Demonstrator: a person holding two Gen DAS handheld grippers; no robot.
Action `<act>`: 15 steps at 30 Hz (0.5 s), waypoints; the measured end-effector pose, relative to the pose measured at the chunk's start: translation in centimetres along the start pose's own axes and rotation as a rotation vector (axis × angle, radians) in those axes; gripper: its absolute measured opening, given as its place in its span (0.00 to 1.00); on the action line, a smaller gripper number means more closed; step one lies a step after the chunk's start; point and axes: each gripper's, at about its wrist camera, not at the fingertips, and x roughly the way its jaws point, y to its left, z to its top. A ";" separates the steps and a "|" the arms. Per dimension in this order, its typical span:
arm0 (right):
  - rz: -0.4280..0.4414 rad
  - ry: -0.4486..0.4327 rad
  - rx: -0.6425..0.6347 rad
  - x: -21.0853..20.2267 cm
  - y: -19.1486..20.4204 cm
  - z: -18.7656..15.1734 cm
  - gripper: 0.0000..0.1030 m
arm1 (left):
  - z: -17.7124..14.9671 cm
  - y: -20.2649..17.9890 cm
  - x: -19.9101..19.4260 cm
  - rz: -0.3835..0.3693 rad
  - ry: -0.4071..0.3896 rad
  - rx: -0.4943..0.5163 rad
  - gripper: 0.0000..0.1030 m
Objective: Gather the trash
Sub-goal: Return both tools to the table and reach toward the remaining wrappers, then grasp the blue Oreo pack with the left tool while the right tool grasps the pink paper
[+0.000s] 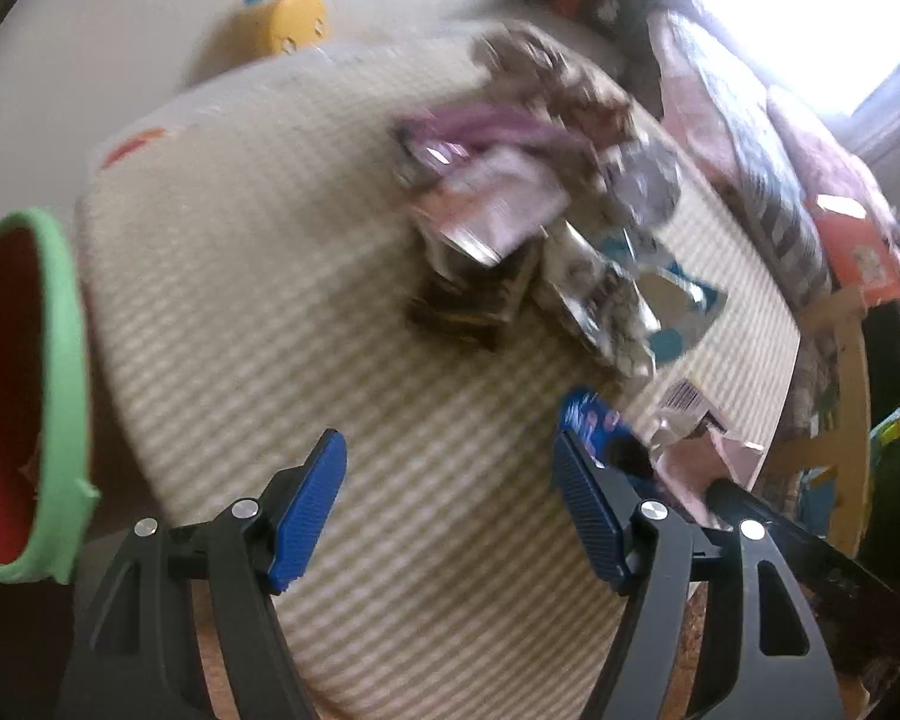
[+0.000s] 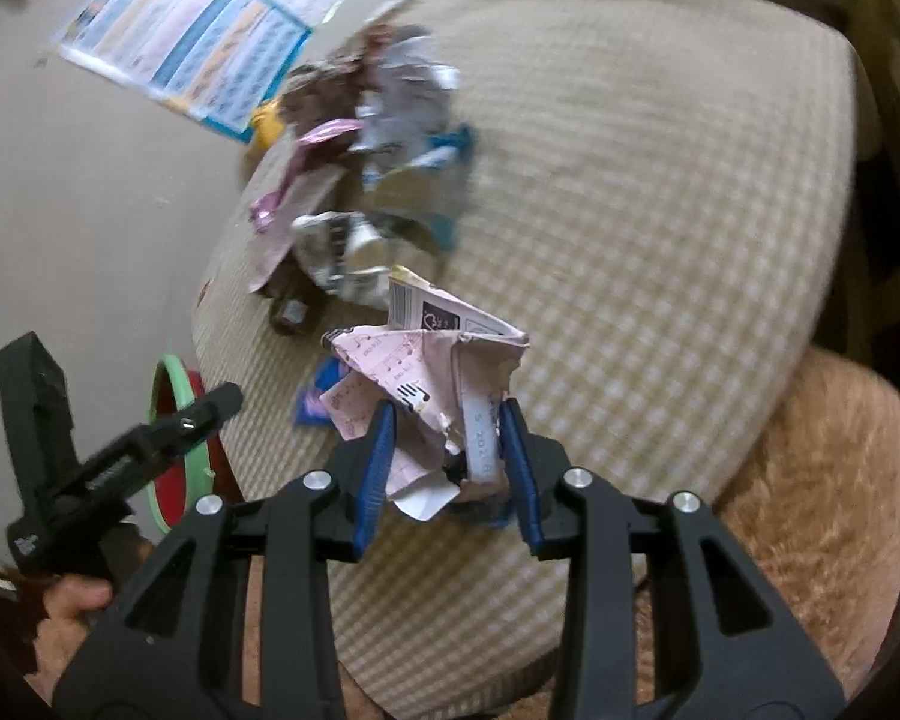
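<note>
Left wrist view: left gripper (image 1: 450,516) sits at bottom centre, blue pads (image 1: 312,510) spread wide w/ nothing between them, over a beige checked cushion (image 1: 270,300). Pile of wrappers (image 1: 528,222) lies upper centre to centre-right of frame, blurred; silver, purple, brown and blue pieces can be made out, no finer detail. A small blue wrapper (image 1: 588,420) lies just beyond the right-hand pad. Bin w/ green rim and red inside (image 1: 60,360) fills the left edge, beside the cushion. Yellow object (image 1: 291,18) at top, off the cushion's far edge; what it is cannot be told.

Right wrist view: right gripper (image 2: 447,450) at lower centre, pads closed on a crumpled pink paper carton (image 2: 432,366) printed w/ music notes and a barcode; carton rises above the fingertips, held over the cushion (image 2: 630,210). Same wrapper pile (image 2: 366,180) is in the upper-centre-left, near the cushion's edge. Small blue wrapper (image 2: 318,402) peeks out just left of the carton. Green-rimmed bin (image 2: 177,420) is at lower left, partly behind the other gripper's black body (image 2: 90,462). Poster (image 2: 198,36) on the wall, upper left. Tan fuzzy rug (image 2: 822,510) at lower right.
</note>
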 end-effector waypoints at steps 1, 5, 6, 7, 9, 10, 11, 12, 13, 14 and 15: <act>-0.006 -0.005 0.021 -0.3 -0.3 0.1 0.49 | -0.2 -0.7 0.3 0.001 0.003 0.020 0.66; -0.053 -0.087 0.010 -2.1 -0.4 0.7 0.78 | -1.5 -3.4 0.6 0.020 0.003 0.141 0.66; -0.075 -0.103 -0.012 -2.4 -0.2 0.8 0.78 | -1.6 -3.6 0.7 0.014 0.010 0.147 0.66; -0.105 -0.129 -0.042 -2.9 0.2 0.9 0.78 | -1.7 -3.9 0.9 0.001 0.022 0.143 0.66; -0.140 -0.166 -0.073 -3.6 0.5 1.4 0.78 | -1.5 -4.0 1.4 -0.035 0.049 0.104 0.66; -0.144 -0.174 -0.076 -3.8 0.3 1.7 0.78 | -1.2 -3.9 2.1 -0.083 0.079 0.053 0.66; -0.148 -0.180 -0.077 -4.1 0.2 1.8 0.78 | -1.0 -3.8 2.6 -0.110 0.099 0.017 0.66; -0.150 -0.185 -0.074 -4.2 0.1 2.1 0.78 | -0.7 -3.6 3.6 -0.138 0.136 -0.049 0.66; -0.147 -0.185 -0.071 -4.3 -0.1 2.2 0.78 | -0.7 -3.6 4.3 -0.146 0.158 -0.086 0.66; -0.146 -0.183 -0.070 -4.2 -0.2 2.3 0.78 | -0.6 -3.6 4.9 -0.178 0.176 -0.132 0.66; -0.151 -0.180 -0.069 -4.2 -0.3 2.2 0.78 | -0.5 -3.9 5.3 -0.206 0.182 -0.154 0.65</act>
